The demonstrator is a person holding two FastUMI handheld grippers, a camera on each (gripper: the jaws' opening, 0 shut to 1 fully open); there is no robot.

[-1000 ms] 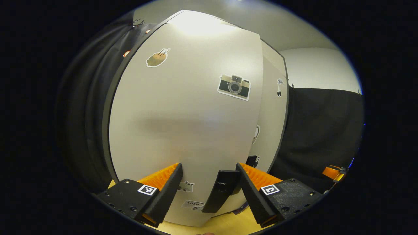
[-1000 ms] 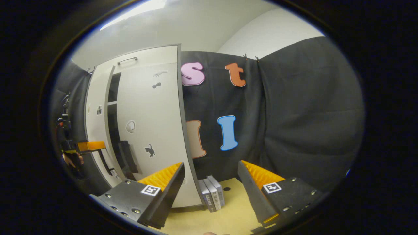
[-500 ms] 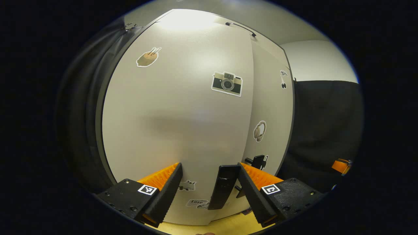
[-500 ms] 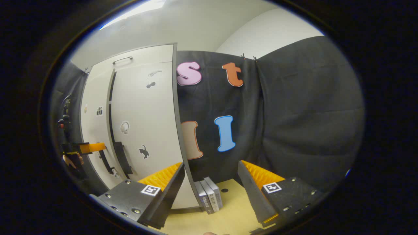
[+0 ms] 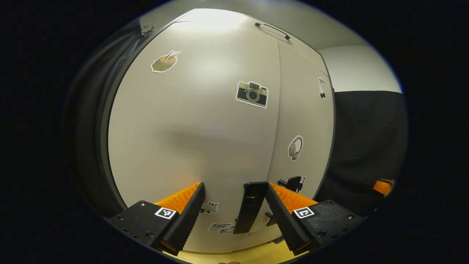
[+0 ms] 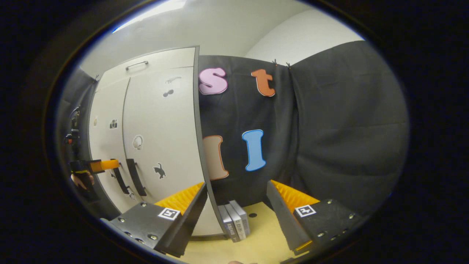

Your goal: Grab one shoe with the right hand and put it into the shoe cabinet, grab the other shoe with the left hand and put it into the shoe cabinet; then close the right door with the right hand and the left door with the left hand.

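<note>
Since a second ago, the left door (image 5: 190, 128) has swung nearly flush with the right door (image 5: 304, 121), and the gap between them has closed. The left gripper (image 5: 234, 209), jaws apart, is against the door beside its handle (image 5: 251, 207); the right gripper (image 6: 236, 209) hangs open, clear of the cabinet (image 6: 154, 124). The shoes are presumably inside; pulling away early could leave the door ajar.

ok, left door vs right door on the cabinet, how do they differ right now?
The left door carries a camera sticker; the right door carries a cat sticker. The left hand-held gripper, open, sits against the left door; the right hand-held gripper, open, is off the right door. Both look shut, each with a dark handle.
</note>
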